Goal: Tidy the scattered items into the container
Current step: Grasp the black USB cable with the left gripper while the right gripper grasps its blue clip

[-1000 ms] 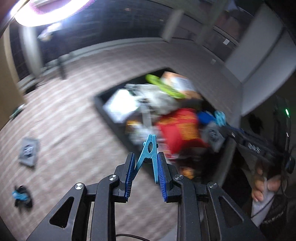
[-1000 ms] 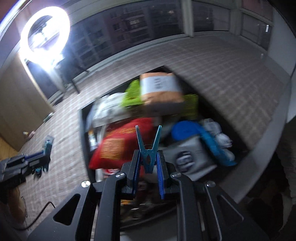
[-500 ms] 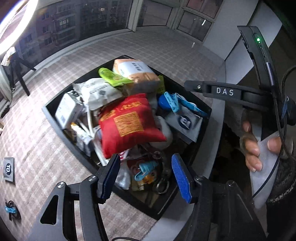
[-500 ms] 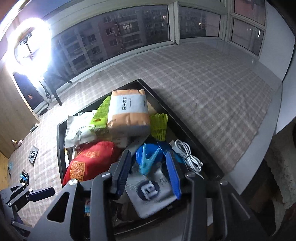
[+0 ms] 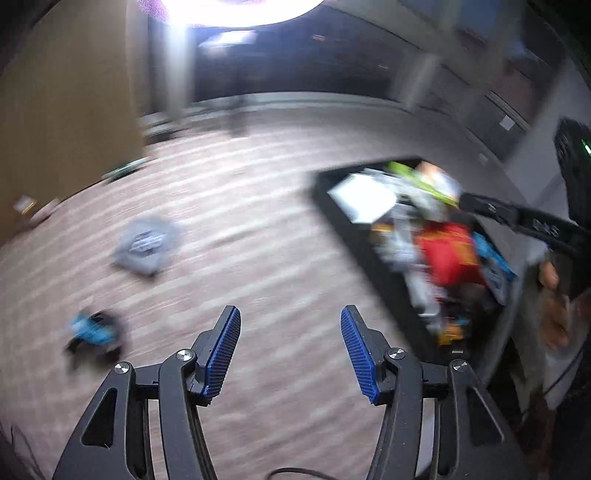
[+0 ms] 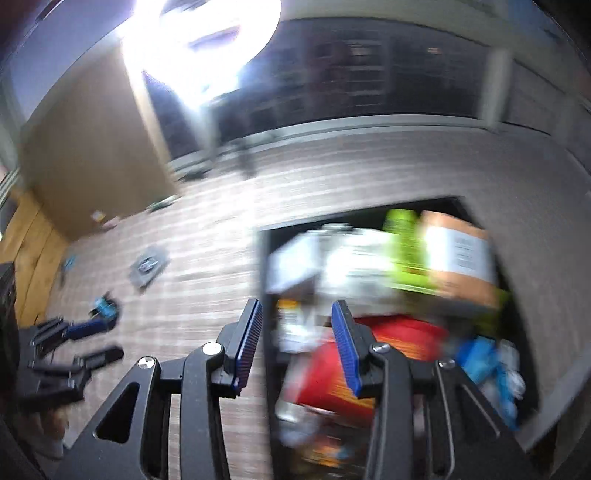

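Both views are motion-blurred. My left gripper (image 5: 290, 354) is open and empty above the checked cloth, left of the black container (image 5: 343, 236). A grey packet (image 5: 146, 245) and a small blue and black item (image 5: 94, 332) lie on the cloth ahead to its left. My right gripper (image 6: 295, 343) is open and empty over the container's left wall (image 6: 266, 295). The container holds a red bag (image 6: 332, 373), a green packet (image 6: 402, 251), an orange and white packet (image 6: 458, 258) and blue items (image 6: 484, 362). The grey packet (image 6: 147, 266) and the blue item (image 6: 105, 308) also show there, with the left gripper (image 6: 85, 343).
A bright ring light (image 5: 229, 7) stands at the back by dark windows. A wooden panel (image 5: 66, 110) rises at the left. The table's edge (image 5: 517, 314) runs just right of the container, with the right gripper (image 5: 517, 218) and the person's hand there.
Both grippers let go of their blue clips into the container and stand open. Both have swung left, away from over the container and toward the items on the cloth.
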A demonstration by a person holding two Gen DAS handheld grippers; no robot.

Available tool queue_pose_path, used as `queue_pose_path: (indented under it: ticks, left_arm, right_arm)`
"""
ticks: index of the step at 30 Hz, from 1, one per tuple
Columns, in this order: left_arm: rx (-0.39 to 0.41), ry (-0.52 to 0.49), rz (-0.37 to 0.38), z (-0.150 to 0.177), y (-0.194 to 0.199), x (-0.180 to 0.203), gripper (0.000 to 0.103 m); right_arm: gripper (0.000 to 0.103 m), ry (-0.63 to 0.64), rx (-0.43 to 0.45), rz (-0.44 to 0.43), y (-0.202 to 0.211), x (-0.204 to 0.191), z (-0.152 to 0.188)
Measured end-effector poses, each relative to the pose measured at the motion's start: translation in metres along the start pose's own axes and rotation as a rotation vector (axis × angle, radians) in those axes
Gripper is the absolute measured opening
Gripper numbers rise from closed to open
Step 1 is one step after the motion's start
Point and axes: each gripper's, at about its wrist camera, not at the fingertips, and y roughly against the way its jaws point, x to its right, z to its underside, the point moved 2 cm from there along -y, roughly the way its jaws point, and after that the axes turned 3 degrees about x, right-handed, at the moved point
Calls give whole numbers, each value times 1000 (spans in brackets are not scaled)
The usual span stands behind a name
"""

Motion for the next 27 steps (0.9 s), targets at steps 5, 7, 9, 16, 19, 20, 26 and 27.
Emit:
queue_pose_path:
  ticks: [5, 7, 9, 16, 19, 20, 26, 27]
  left_arm:
    - [7, 156, -123, 11, 14, -110, 49]
    - [4, 217, -116, 13, 16, -146, 48]
    - [-5, 267, -103, 13, 14, -174, 47]
    - [-32, 317, -106, 19, -3, -214, 42]
    - [-42, 302, -88, 22, -8, -217, 42]
    - [-42, 287, -86, 23, -9, -217, 42]
    - [-61, 212, -75, 31, -16, -215, 42]
    - [-65, 210, -69, 32, -18, -216, 42]
  right_arm:
    - [38, 154, -73, -135, -50, -95, -3]
    - [37, 232, -109, -198, -76, -142, -1]
    - [35, 282, -148, -245, -96, -177, 4]
    - [27, 414, -311, -322, -174, -262, 31]
    - [27, 430, -333, -338, -188, -274, 33]
    - [27, 430, -335, -353, -189, -277, 33]
    - [27, 553, -326, -424, -184, -308, 39]
    - [26, 575, -331, -416, -186, -313, 42]
